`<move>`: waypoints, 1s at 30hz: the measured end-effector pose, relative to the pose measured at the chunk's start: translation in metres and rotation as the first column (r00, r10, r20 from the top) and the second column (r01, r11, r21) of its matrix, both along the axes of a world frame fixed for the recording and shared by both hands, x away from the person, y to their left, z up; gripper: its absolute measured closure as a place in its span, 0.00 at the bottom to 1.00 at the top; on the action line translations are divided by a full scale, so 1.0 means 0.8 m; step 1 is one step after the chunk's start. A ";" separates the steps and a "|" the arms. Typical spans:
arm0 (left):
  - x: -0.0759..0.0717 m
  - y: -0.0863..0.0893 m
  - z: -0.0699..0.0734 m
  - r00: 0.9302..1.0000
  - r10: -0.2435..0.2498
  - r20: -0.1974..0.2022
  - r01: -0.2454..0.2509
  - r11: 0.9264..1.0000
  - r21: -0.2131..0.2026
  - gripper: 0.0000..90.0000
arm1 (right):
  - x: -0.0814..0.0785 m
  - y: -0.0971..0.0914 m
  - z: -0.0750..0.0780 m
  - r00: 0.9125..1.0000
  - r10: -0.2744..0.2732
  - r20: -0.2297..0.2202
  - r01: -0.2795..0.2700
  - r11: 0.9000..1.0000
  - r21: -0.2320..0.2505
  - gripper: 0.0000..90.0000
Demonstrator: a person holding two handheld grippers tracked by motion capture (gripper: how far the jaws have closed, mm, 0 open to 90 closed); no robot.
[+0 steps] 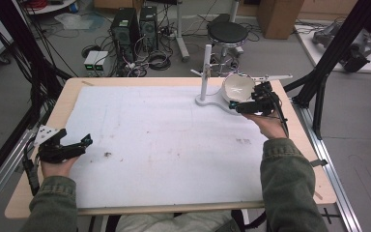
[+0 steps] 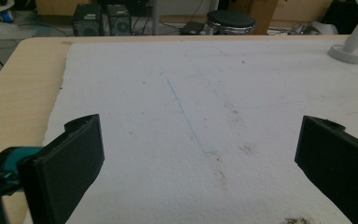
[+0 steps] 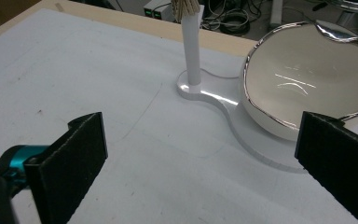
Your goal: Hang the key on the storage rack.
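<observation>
A white bowl (image 1: 235,87) with a silver rim sits tilted on the flat base of a white stand (image 1: 206,67) at the far right of the table. My right gripper (image 1: 245,100) is just in front of the bowl, open. In the right gripper view the bowl (image 3: 305,79) lies ahead on the right, and the right jaw covers its near edge; nothing is between the jaws (image 3: 200,133). The stand's post (image 3: 192,51) rises from its base (image 3: 214,95). My left gripper (image 1: 76,141) rests open and empty at the left edge of the white mat (image 1: 164,145).
The mat (image 2: 191,102) covers most of the wooden table (image 1: 67,92) and bears faint stains and a blue pen line. A thin white arm (image 1: 270,77) sticks out from the stand beside the bowl. A stool, computer towers and cables stand on the floor beyond the table.
</observation>
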State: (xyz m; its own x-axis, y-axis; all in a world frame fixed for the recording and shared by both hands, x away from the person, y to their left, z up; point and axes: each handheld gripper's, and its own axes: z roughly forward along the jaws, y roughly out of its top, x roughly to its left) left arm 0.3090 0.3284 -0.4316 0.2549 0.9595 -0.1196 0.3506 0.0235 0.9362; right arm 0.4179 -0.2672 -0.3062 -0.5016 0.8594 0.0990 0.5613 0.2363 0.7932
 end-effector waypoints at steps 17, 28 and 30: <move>0.000 0.000 0.000 1.000 0.000 -0.004 0.000 1.000 0.002 0.02 | -0.020 -0.027 -0.025 0.999 -0.032 0.009 0.031 0.999 0.022 0.01; 0.001 -0.001 -0.001 1.000 0.000 -0.007 0.001 1.000 0.002 0.02 | -0.033 -0.040 -0.037 0.999 -0.042 0.018 0.041 0.999 0.031 0.01; 0.001 0.000 -0.001 1.000 -0.003 -0.009 0.003 1.000 0.005 0.02 | -0.035 -0.042 -0.039 0.999 -0.042 0.024 0.041 0.999 0.031 0.01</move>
State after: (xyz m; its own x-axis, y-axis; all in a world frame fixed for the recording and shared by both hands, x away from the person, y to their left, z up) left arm 0.3094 0.3281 -0.4321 0.2565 0.9594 -0.1173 0.3592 0.0181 0.9331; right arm 0.3902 -0.3009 -0.3376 -0.4685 0.8761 0.1141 0.5506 0.1885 0.8132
